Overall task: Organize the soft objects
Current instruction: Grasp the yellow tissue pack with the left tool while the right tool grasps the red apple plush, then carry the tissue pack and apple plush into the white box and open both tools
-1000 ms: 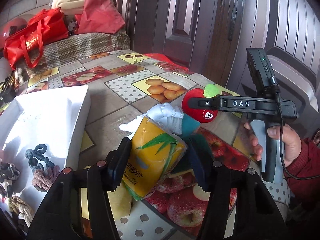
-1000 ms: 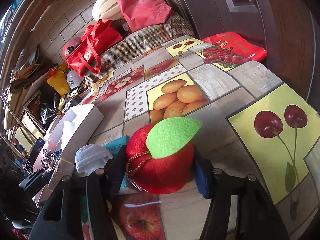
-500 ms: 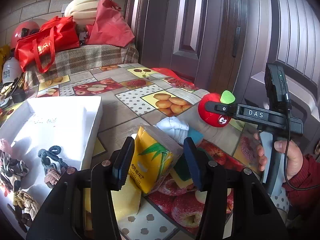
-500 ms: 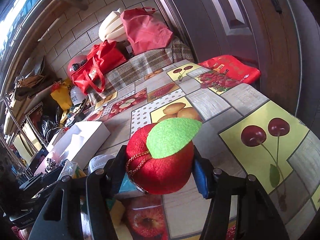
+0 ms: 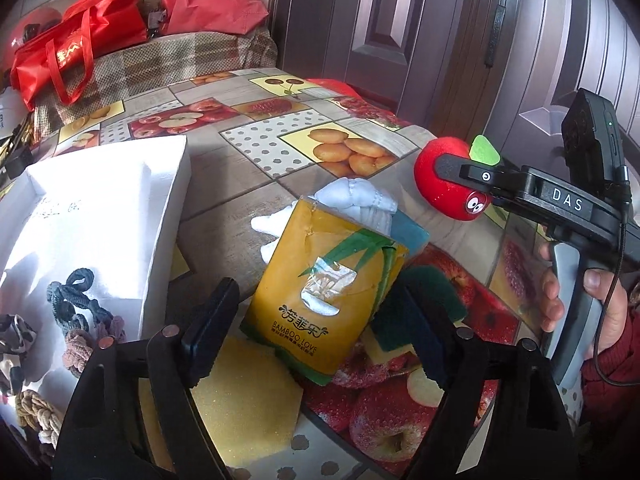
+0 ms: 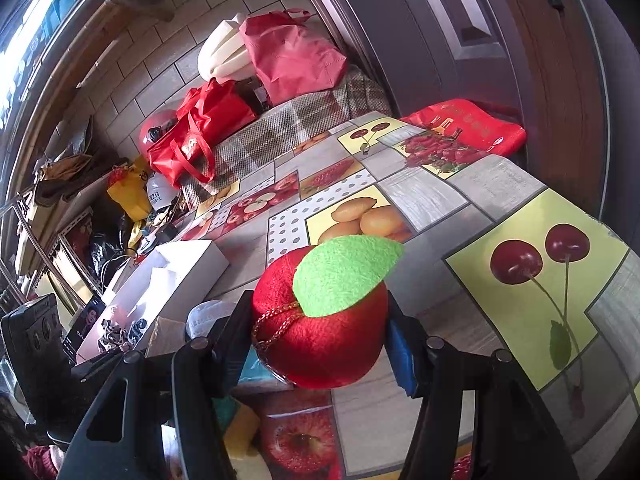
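My left gripper (image 5: pixel 316 320) is shut on a yellow tissue pack (image 5: pixel 326 296) and holds it tilted above the table. Under it lie a yellow sponge (image 5: pixel 244 412), a green sponge (image 5: pixel 436 296), a blue sponge (image 5: pixel 408 236) and a white cloth bundle (image 5: pixel 356 204). My right gripper (image 6: pixel 320 344) is shut on a red plush apple (image 6: pixel 320 320) with a green leaf and holds it above the table; it also shows in the left wrist view (image 5: pixel 448 180). A white box (image 5: pixel 92 216) with several hair ties (image 5: pixel 76 300) stands at the left.
The table has a fruit-print cloth (image 6: pixel 532 272). The white box (image 6: pixel 168 280) also shows in the right wrist view. Red bags (image 5: pixel 68 48) and a plaid-covered seat (image 5: pixel 160 68) lie behind the table. A dark door (image 5: pixel 400 20) is at the far right.
My left gripper has lifted and tilted the tissue pack, baring the yellow sponge below. My right gripper has raised the plush apple higher above the table.
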Demonstrator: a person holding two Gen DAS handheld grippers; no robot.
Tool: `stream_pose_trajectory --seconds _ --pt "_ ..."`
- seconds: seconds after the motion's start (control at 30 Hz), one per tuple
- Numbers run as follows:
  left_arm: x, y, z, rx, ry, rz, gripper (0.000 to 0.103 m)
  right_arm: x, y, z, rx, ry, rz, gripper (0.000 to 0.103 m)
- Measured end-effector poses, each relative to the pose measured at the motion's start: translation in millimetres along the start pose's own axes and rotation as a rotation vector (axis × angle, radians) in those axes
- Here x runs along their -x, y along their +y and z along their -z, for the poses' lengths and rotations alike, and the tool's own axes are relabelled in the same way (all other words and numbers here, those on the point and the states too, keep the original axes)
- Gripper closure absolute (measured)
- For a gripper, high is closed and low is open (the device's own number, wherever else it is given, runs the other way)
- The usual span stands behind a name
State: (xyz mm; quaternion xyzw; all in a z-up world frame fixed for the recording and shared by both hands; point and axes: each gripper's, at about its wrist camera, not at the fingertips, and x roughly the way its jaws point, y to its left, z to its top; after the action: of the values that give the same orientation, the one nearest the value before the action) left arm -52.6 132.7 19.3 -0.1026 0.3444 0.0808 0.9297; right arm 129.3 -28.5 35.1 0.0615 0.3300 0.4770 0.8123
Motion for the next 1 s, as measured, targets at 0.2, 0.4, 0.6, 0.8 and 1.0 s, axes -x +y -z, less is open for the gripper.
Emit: stream_pose_trajectory --seconds 0.2,0.4,0.6,0.8,1.0 --pt "13.2 0.3 0.0 0.002 -0.067 0.015 0.054 3.5 1.3 1.1 -0.004 -0.016 0.002 0.043" --pt "34.3 1.5 2.5 -0.003 -0.173 0.035 0.054 4.5 1.0 1.7 -0.008 -0.021 0.004 0.043" --pt "61.2 -8.8 9.1 -0.048 -0.316 -0.016 0.054 15.9 3.8 2.6 0.011 -0.082 0.015 0.043" --pt "72.7 -13.4 13.7 -0.082 -0.377 -0.07 0.054 34.4 24.1 11.8 0.066 -0.166 0.04 0.043" --pt "80.8 0.2 18.0 -0.04 -0.395 -0.083 0.054 37.9 46.3 16.4 0.144 -0.208 0.081 0.043"
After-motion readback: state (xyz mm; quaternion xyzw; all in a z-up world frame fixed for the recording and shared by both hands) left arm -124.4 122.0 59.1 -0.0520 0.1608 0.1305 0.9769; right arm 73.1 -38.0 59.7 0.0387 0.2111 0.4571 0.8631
